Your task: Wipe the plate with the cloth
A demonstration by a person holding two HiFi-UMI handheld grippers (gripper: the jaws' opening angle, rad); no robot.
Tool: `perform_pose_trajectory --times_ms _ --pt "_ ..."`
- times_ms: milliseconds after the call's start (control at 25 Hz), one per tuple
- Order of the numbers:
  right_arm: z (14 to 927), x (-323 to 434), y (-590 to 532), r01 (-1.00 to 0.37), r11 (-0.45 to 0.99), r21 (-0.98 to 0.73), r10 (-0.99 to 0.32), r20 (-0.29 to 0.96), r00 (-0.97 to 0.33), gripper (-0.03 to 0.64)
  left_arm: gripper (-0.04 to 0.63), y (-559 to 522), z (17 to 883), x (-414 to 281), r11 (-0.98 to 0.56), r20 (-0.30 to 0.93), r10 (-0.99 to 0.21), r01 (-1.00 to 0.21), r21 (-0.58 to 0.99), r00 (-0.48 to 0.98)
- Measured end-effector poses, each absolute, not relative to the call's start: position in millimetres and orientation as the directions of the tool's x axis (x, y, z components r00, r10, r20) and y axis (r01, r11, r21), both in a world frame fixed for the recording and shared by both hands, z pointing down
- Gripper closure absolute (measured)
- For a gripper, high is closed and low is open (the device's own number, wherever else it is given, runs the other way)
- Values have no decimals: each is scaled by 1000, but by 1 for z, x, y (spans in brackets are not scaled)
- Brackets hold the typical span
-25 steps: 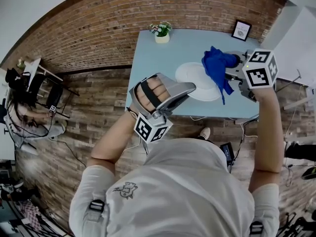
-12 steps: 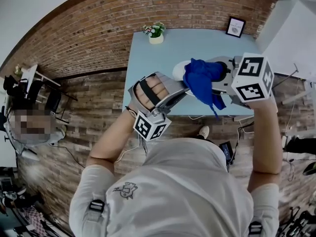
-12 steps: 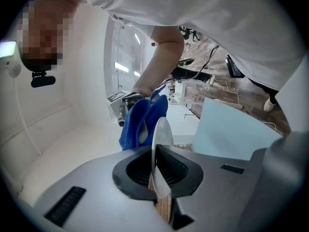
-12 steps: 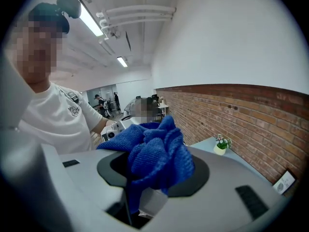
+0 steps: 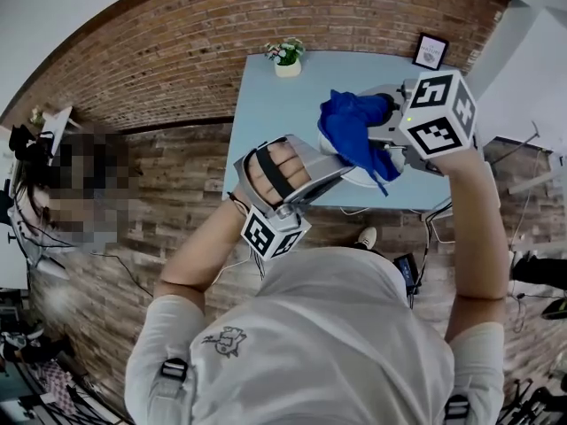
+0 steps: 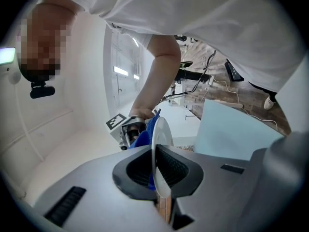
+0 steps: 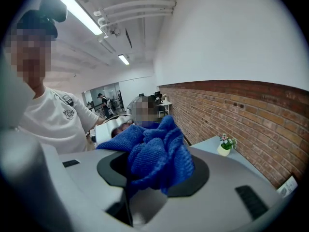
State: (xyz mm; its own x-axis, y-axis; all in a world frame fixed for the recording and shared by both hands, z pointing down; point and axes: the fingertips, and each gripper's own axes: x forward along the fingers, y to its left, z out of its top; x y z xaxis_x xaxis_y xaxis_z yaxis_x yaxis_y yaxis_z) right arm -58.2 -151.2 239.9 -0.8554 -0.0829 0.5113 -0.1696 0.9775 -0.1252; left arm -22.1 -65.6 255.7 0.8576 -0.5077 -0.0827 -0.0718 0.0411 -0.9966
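A red brick wall (image 5: 177, 51) runs behind a wood-plank floor (image 5: 177, 175), seen from above the person's head; against the wall stands a pale blue surface (image 5: 275, 113); a person in a white T-shirt (image 5: 328, 343) stands at its near edge with both arms raised over it, a claw in each hand; the left claw (image 5: 335, 163) points level towards the right, its marker cube hanging under the hand, and its jaws are drawn in narrow, clamped on the rim of a white plate (image 6: 161, 129); the plate is held on edge, upright, lifted clear of the surface and above its near edge; from the head view most of the plate is covered by the cloth; the right claw (image 7: 149, 173) tilts downward from the right, its marker cube on top, with its jaws closed on a bunched blue cloth (image 5: 350, 131); the cloth spills out in thick folds past the jaws and a loose corner hangs down towards the surface edge; in the left gripper view the blue cloth lies against the far face of the plate, with the right claw just behind it; at the far edge of the surface, well apart from the claws, stands a small potted plant (image 5: 286, 57) with pale flowers; at the far right corner stands a little black picture frame (image 5: 431, 51)
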Motion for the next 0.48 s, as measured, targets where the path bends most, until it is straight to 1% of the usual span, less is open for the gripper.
perform_pose_trajectory --times_ms 280,480 --pt "265 -23 -191 -294 933 -207 -153 510 -846 448 574 -71 257 -36 13 -92 -531 -100 -995 842" --pt "274 -1 -180 -321 915 -245 -171 484 -858 448 574 -83 264 -48 -5 -83 -546 -102 -995 833"
